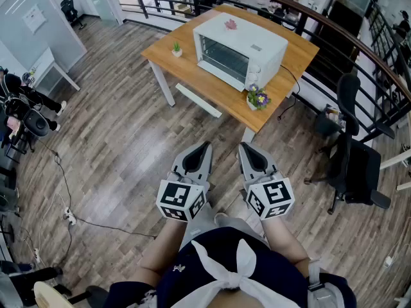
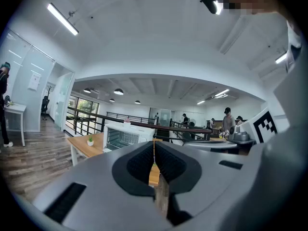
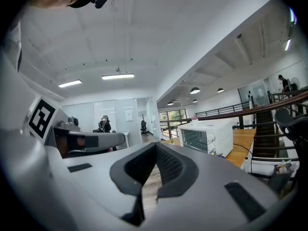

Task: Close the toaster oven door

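The white toaster oven [image 1: 239, 49] stands on a wooden table [image 1: 192, 77] across the room, its glass door facing me and looking upright against the body. It also shows small in the left gripper view as the oven [image 2: 124, 135] and in the right gripper view as the oven [image 3: 207, 134]. My left gripper [image 1: 207, 145] and right gripper [image 1: 243, 146] are held side by side in front of the person's body, well short of the table. Both are shut with nothing between the pads. The same shows for the left gripper [image 2: 154, 143] and the right gripper [image 3: 155, 146].
A small potted plant [image 1: 176, 49] sits at the table's left corner and a flower pot [image 1: 257, 99] at its near edge. A black office chair [image 1: 352, 156] stands to the right. A dark railing [image 1: 334, 34] runs behind the table. A cable [image 1: 64, 191] lies on the wood floor at left.
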Available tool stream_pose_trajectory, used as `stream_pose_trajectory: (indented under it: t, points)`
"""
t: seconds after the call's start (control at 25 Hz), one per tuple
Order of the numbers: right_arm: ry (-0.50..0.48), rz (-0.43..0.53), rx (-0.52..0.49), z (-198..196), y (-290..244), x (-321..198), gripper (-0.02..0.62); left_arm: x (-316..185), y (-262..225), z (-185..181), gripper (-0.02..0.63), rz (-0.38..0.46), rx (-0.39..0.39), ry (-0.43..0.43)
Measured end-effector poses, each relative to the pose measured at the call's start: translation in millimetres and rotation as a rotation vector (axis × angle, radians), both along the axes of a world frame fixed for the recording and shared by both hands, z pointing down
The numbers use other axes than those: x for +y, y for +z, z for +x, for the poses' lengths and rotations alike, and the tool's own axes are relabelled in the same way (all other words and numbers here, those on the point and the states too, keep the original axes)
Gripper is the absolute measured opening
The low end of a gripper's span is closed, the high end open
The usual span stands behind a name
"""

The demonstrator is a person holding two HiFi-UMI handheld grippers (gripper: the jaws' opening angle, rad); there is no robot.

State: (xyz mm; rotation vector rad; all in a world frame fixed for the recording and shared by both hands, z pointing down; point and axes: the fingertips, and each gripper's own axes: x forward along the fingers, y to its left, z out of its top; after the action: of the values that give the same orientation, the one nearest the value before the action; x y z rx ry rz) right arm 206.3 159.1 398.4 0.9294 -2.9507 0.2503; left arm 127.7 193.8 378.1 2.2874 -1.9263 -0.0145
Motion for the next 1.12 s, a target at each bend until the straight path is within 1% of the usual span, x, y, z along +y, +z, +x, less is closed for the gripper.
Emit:
stream_pose_trajectory:
  t: [0.16,0.4,0.56,0.84,0.96,1.12]
  points:
    - [0.004,-0.003,0.000,-8.6,1.3,-11.7,0.003,-12.0,-0.8,-9.4,0.025,0.004,0.002,-0.001]
    - [0.021,0.001,-0.004,-25.2,2.4,-34.4,0.003,-34.8,6.0,-28.3,0.025,-0.012,0.026,0.016]
    - [0.031,0.004,0.004,-40.0,2.6,-51.7,0.005,-53.3,6.2,-43.9,0.025,-0.008,0.042,0.032]
    - [0.051,-0.002,0.019,-68.9,-1.4,-87.0,0.007,-94.3,0.3,-77.2,0.025,-0.005,0.029,0.047]
    - [0.055,-0.007,0.015,-81.0,-3.4,-101.1,0.033,-111.9,-2.6,-92.9,0.026,-0.002,0.034,0.057]
    - [0.066,-0.029,0.012,-94.0,-0.1,-118.5,0.086,-131.4,1.1,-112.5,0.029,-0.019,0.061,0.063]
